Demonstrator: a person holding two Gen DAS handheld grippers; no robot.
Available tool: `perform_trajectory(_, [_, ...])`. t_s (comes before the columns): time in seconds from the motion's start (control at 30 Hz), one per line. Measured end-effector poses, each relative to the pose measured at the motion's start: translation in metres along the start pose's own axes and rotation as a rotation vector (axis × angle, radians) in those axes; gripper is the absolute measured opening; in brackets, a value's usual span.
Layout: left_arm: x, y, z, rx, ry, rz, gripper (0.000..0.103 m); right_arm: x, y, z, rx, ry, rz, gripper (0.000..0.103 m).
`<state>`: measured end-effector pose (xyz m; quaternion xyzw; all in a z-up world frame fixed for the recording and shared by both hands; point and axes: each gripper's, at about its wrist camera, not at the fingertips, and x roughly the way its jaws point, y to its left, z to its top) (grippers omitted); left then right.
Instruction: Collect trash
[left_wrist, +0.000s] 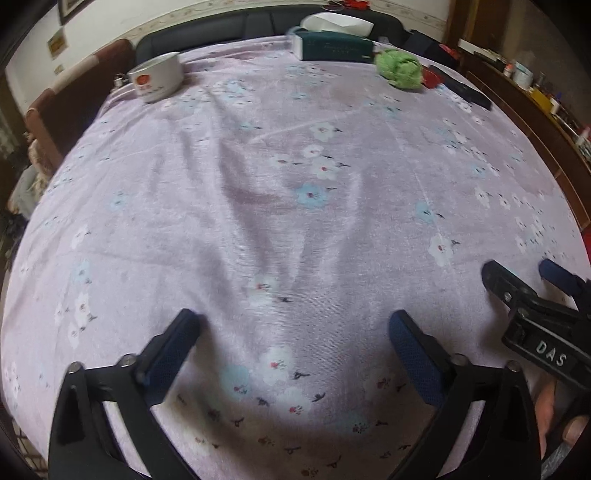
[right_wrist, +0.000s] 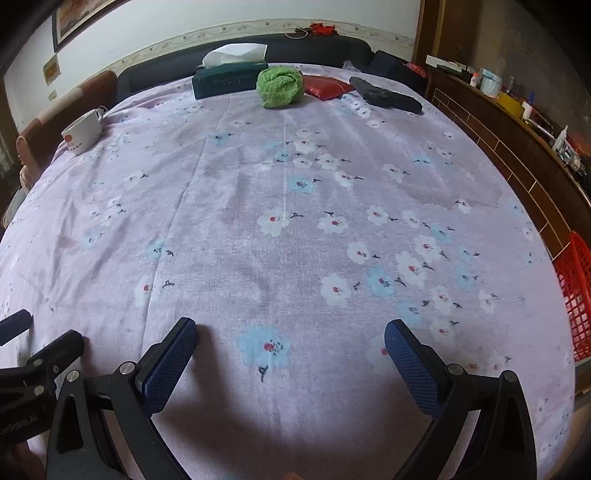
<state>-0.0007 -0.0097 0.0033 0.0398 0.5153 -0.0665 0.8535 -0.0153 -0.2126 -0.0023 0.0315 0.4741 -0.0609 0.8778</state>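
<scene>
Floral lilac tablecloth (right_wrist: 236, 229); our left gripper (left_wrist: 293, 326) and right gripper (right_wrist: 290, 336) spread empty. Crumpled green cloth wad (right_wrist: 279, 86), upper centre, looks soft, light; pinch its middle.

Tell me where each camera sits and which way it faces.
Left wrist: on the left gripper, angled down across the floral tablecloth; the right gripper and some fingers show at right.
Right wrist: on the right gripper, facing the same way; the left gripper shows at left.
Shared: white cup, green cloth, dark tissue box.
</scene>
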Motion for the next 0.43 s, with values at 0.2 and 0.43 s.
perform_trajectory(0.2, [0.0023,0.0025,0.0044,-0.015,-0.021,0.006,0.103,0.0049,0.0025,0.0044,0.001,0.007,0.004,0.103])
perform_trajectory(0.43, [0.0012,0.0022,0.0019,-0.020,-0.048,0.012,0.103,0.0050,0.0015,0.0046,0.004,0.009,0.010,0.103])
